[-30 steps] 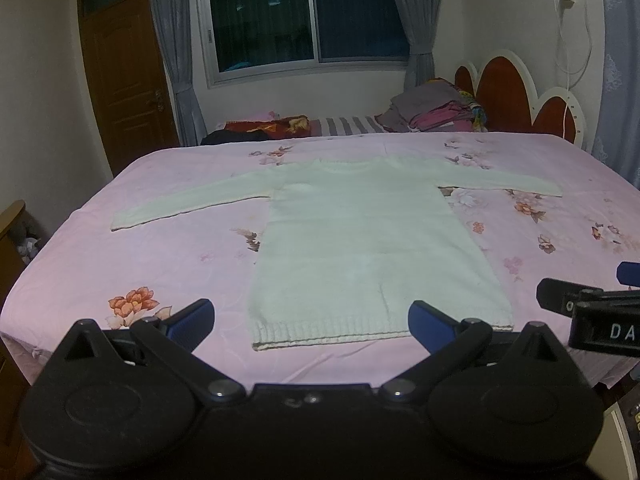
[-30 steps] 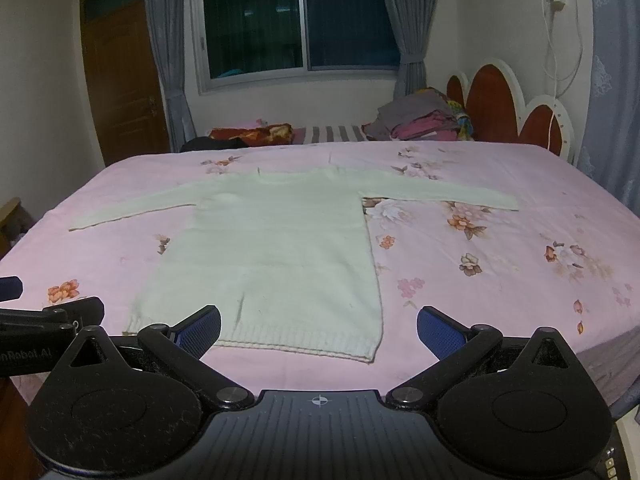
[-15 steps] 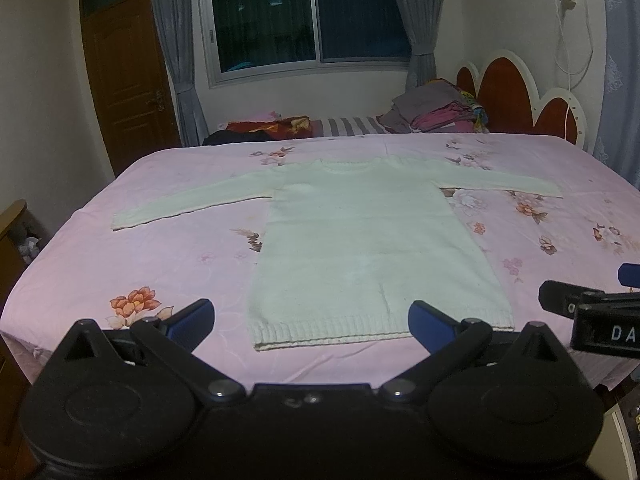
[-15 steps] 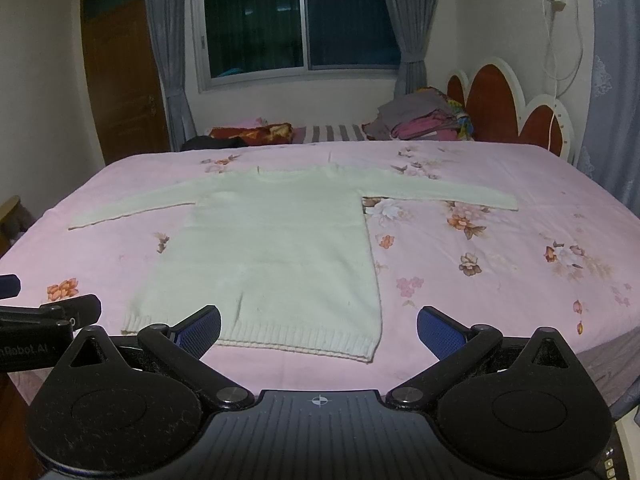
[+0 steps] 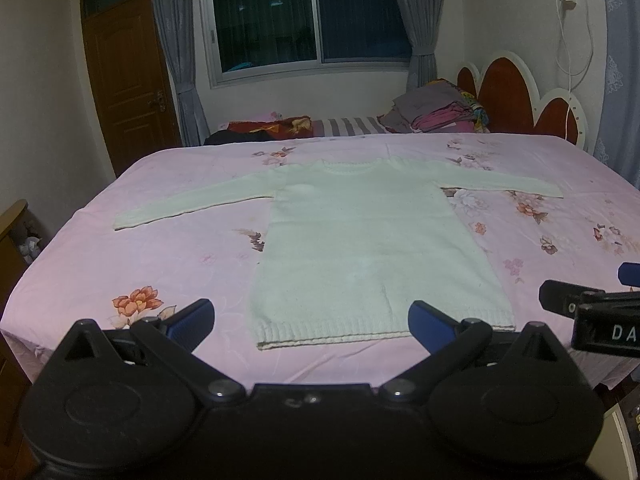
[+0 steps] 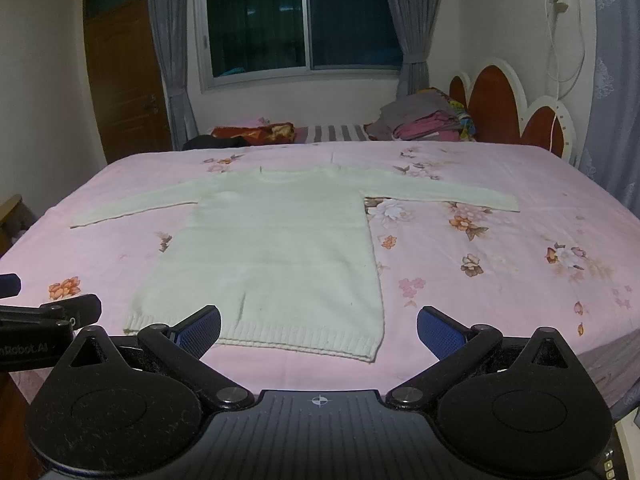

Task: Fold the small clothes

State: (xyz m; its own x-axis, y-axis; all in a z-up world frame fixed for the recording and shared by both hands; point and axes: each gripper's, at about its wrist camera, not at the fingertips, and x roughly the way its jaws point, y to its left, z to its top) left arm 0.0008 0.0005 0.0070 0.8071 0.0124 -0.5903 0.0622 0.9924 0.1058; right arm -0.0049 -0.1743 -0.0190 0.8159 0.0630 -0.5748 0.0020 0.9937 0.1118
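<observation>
Sweater [image 5: 360, 248] lies flat at twelve o'clock, hem nearest us; both grippers' fingers [image 5: 188, 318] spread wide, holding nothing.

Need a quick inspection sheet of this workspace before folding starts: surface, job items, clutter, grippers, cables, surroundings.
Surface: pink floral bedsheet, smooth.
Job's things: white sweater lying flat, both sleeves spread, hem nearest, unfolded.
Clutter: pile of clothes and red bundle beyond the far edge.
Grippers: left gripper and right gripper with jaws open, empty, short of the hem.
Cables: white cable from wall socket.
Surroundings: window, curtains, door, headboard.
</observation>
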